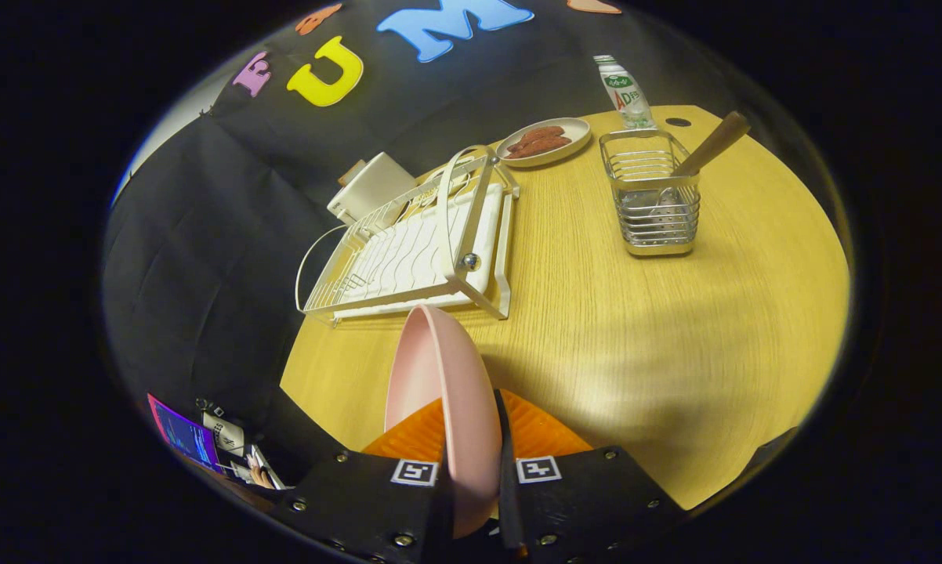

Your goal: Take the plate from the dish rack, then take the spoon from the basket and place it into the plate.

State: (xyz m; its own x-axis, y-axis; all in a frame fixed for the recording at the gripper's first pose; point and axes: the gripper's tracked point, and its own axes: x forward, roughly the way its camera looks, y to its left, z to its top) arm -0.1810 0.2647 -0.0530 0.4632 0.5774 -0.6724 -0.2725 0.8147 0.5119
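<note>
My gripper is shut on a pink plate, which stands on edge between the two fingers, held above the wooden table. Beyond the plate lies the white wire dish rack, with nothing in it. To the right of the rack stands a metal wire basket with a wooden-handled spoon leaning out of it toward the right.
A plate of brown food sits behind the rack, with a plastic bottle next to it. A white box-like appliance stands at the rack's far left. The table's near edge runs just left of the fingers.
</note>
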